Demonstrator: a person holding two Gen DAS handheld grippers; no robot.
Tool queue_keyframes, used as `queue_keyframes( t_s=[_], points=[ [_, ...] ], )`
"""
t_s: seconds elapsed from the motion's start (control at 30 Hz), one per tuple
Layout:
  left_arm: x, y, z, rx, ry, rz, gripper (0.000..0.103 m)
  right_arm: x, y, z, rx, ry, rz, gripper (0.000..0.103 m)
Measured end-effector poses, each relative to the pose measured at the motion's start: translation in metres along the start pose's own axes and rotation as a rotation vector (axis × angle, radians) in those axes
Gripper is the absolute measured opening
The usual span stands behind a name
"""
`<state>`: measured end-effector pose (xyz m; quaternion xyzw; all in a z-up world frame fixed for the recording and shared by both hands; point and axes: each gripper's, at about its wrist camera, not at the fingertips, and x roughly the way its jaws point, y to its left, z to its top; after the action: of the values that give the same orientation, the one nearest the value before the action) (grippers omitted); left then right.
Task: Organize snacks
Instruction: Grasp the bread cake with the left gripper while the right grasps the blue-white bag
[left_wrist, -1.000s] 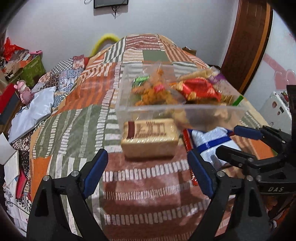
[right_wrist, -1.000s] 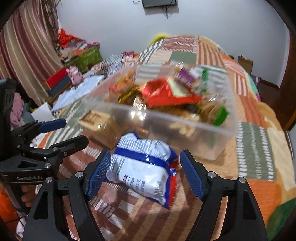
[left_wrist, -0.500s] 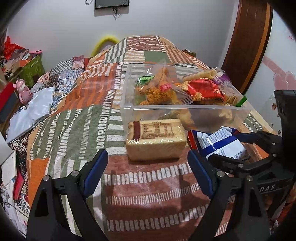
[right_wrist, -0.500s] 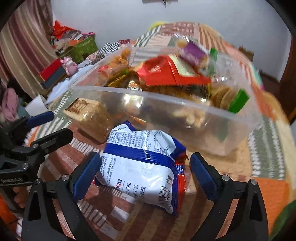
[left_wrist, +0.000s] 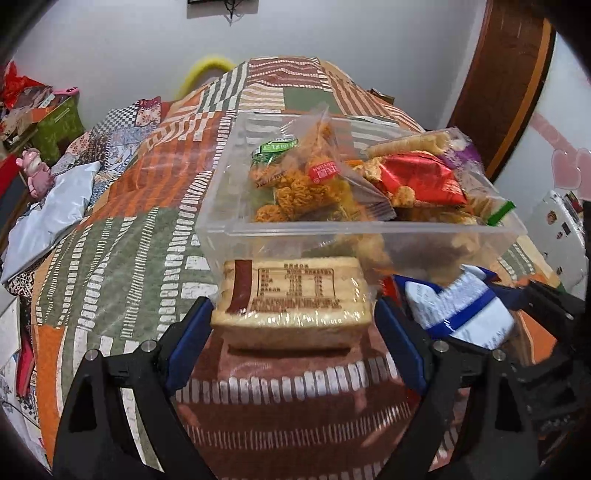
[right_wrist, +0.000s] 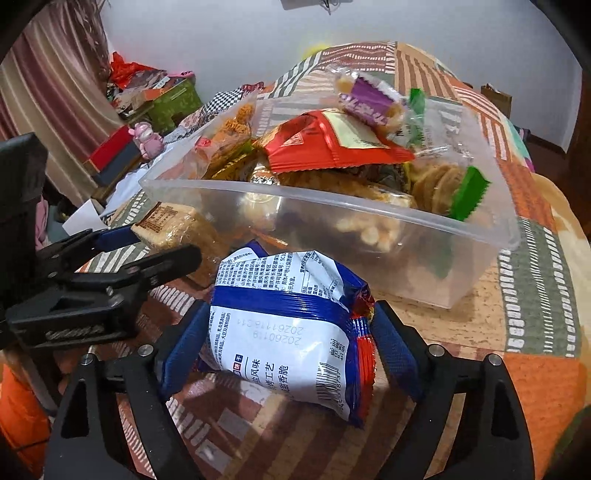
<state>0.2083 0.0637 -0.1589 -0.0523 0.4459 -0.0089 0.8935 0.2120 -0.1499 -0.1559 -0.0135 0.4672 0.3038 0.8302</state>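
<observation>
Both tools are straddling snacks lying on the bed just in front of the clear tub. The left tool is standing spread around the tan wafer pack, its pads flanking the ends at 9 and 3 o'clock. The right tool has just been closing on the blue-and-white bag, its pads pressing the sides, probably readying a lift into the tub at 12 o'clock.
</observation>
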Motion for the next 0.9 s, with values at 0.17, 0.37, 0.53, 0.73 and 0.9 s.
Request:
queue_keyframes(
  t_s=[0.17,0.37,0.53,0.73,0.9],
  points=[
    [0.004,0.005,-0.001,-0.028,0.001,-0.020,0.081,-0.007,-0.008,-0.001,0.020,-0.022,-0.004,0.085],
    [-0.005,0.006,-0.005,-0.023,-0.005,-0.007,0.080,-0.020,-0.009,-0.001,0.031,-0.051,0.001,0.085],
    [-0.024,0.006,-0.007,-0.033,-0.036,-0.013,0.080,-0.039,-0.008,0.003,0.029,-0.097,0.001,0.085],
    [-0.056,0.004,0.001,-0.040,-0.101,-0.025,0.080,-0.063,-0.005,0.010,0.022,-0.157,0.013,0.085],
    [-0.076,0.000,0.016,-0.038,-0.156,-0.035,0.080,-0.078,-0.003,0.022,0.011,-0.216,0.002,0.085]
  ],
)
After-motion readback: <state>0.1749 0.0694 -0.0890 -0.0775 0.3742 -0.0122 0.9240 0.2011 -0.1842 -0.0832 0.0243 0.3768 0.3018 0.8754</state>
